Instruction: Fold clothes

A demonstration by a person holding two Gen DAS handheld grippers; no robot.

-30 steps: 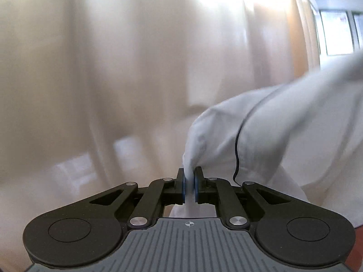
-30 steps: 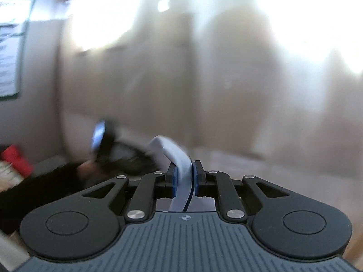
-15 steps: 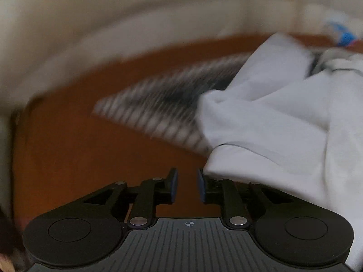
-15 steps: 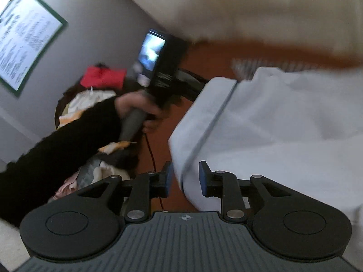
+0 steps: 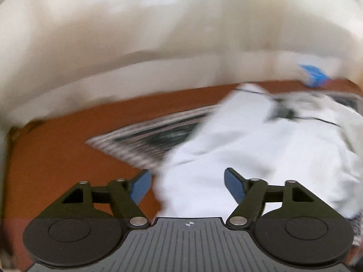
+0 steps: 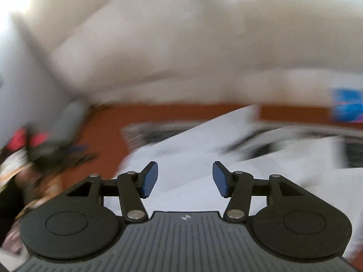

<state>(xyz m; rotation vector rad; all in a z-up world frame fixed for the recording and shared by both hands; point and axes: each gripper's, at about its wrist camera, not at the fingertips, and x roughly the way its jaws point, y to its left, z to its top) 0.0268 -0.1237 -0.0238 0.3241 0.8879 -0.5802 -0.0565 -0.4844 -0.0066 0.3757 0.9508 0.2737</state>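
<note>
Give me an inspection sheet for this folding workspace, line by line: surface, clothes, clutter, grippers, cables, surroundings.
Surface: orange-brown table, partly covered by clothes.
Job's things: white garment with thin dark piping lies rumpled on the table; striped garment lies flat, partly under it.
Clutter: blue item at the far edge, too blurred to identify.
Grippers: left gripper open, empty, over the white garment's edge; right gripper open, empty, over the white garment.
Cables: nothing seen.
Surroundings: pale curtain behind the table; views motion-blurred.
</note>
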